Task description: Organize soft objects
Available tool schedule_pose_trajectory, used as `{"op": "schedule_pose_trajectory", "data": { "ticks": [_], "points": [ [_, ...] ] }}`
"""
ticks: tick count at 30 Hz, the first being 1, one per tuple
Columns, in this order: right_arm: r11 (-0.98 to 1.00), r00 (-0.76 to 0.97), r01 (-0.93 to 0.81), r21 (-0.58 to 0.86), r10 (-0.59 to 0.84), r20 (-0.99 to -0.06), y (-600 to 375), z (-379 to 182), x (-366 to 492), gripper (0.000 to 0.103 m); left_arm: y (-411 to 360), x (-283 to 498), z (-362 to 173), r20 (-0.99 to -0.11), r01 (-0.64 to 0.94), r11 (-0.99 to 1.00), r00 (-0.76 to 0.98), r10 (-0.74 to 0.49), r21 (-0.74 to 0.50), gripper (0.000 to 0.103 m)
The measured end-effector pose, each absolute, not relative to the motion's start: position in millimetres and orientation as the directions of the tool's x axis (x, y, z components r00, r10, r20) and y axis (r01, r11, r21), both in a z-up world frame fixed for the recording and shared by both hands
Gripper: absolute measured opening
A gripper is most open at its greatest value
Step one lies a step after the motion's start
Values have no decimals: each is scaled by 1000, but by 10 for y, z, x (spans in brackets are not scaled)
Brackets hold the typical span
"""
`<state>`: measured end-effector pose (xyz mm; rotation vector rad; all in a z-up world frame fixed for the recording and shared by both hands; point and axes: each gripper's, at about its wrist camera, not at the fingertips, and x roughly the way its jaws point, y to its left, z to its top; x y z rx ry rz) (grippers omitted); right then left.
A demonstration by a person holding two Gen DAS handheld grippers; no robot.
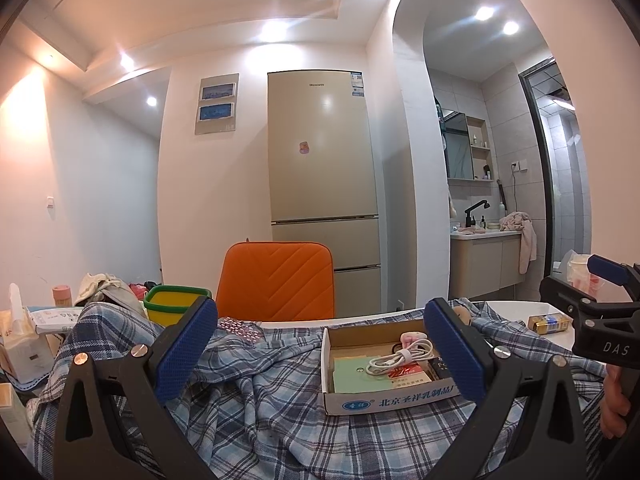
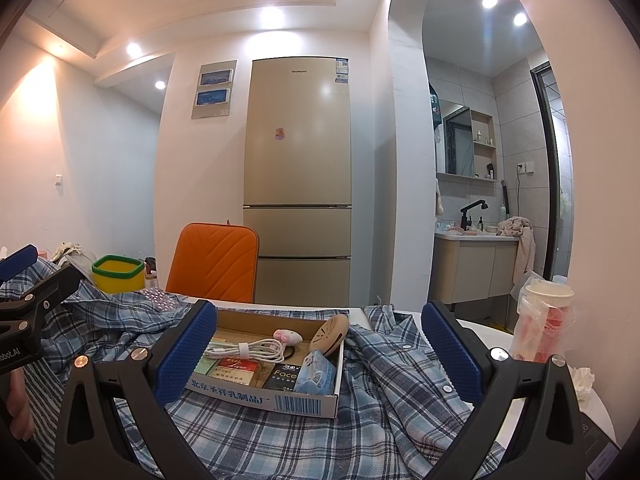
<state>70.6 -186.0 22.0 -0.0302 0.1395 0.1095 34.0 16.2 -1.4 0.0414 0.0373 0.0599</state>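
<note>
Plaid shirt lies spread and rumpled over the white table, and the cardboard box sits right on top of it, pinning the middle of the cloth. Taking the box as landmark: the left gripper hovers just this side of it and toward its left end, jaws spread wide with nothing between them; the right gripper hovers this side of it toward its right end, equally spread and empty. The shirt's long run appears to go left to right under the box, with a heaped fold left of the box and the buttoned placket and collar right of it.

The coming move, as I judge it, turns on that stacking: the cloth cannot be gathered cleanly while the box (with its coiled white cable and small packets) rests on it. The right gripper looks nearer the free placket edge, the left nearer the heaped fold; which is closer to the box itself I cannot tell.

Room is tighter right of the box, where a bagged cup stands near the table's edge, and behind the box to the left, where a green-rimmed yellow bin and an orange chair back stand. Nearest the grippers, cloth lies open.
</note>
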Motion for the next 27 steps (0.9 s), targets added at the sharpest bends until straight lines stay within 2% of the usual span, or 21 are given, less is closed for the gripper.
{"op": "schedule_pose_trajectory", "data": {
  "ticks": [27],
  "points": [
    [994, 984, -111, -23, 106, -142, -1858, 229, 709, 103, 166, 348, -29, -42, -61, 997, 997, 63, 47, 103]
  ]
}}
